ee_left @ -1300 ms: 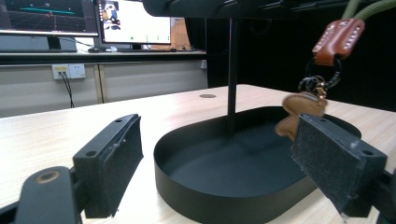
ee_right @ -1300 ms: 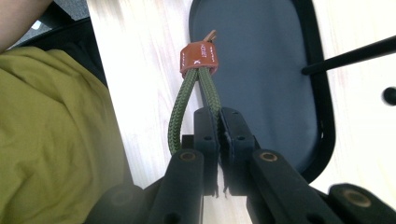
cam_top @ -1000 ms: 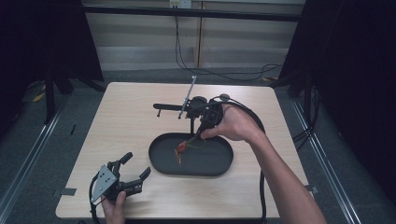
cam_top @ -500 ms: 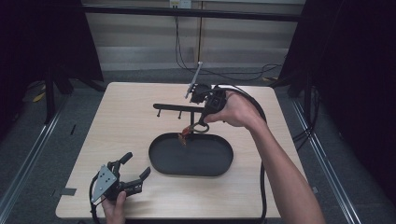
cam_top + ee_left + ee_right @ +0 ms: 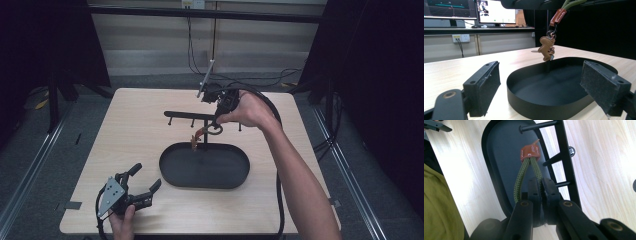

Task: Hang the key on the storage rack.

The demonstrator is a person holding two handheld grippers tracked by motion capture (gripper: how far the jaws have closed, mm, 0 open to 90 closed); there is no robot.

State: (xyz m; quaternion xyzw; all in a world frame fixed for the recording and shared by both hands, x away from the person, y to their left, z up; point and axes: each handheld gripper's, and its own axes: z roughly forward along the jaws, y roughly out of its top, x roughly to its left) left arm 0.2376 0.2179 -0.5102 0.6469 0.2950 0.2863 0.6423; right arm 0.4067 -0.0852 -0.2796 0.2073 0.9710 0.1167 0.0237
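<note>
A light wooden worktop (image 5: 130,130) carries a black oval tray (image 5: 172,172) near its middle. A black rack (image 5: 187,115) stands at the far edge of the tray, its horizontal bar set with short pegs and held up on a thin post. The right hand (image 5: 247,111) reaches over the rack with the right gripper (image 5: 216,121), jaws pointing down at the bar. A small brown keychain (image 5: 196,137) hangs below the gripper, above the tray's far rim. A thick black cable (image 5: 272,130) loops from that gripper along the forearm. At the near left corner, the left hand (image 5: 122,225) holds the left gripper (image 5: 145,178), jaws spread apart and pointing toward the tray, well apart from it.
</note>
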